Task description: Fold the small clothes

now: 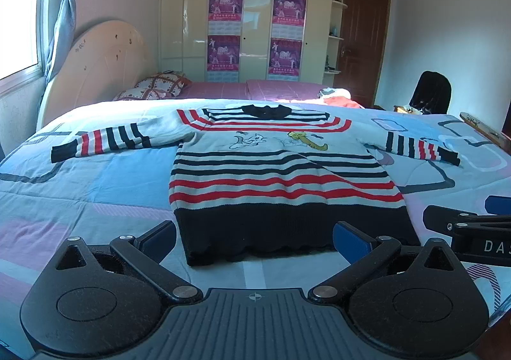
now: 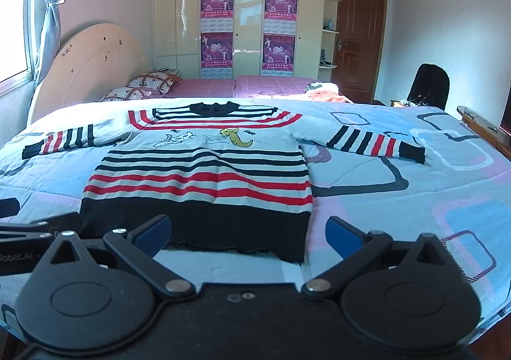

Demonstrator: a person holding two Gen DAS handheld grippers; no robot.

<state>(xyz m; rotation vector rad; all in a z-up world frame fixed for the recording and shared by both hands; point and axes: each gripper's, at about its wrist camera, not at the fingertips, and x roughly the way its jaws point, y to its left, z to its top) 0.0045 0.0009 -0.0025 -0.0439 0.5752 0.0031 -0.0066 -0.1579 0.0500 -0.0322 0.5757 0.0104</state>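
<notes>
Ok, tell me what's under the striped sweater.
The striped sweater lies flat, sleeves spread, on a blue patterned quilt covering the bed. The quilt shows all around it; whatever sits directly beneath the body and sleeves is covered. Both sets of jaws are open, short of the hem.

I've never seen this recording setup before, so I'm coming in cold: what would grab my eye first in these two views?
First, the small knitted sweater with red, navy and white stripes, spread flat with both sleeves out on the light blue patterned quilt. Next, the open black left gripper with blue pads and the open right gripper, each just short of the dark hem. Behind, four purple posters hang on the cream wardrobe.
</notes>
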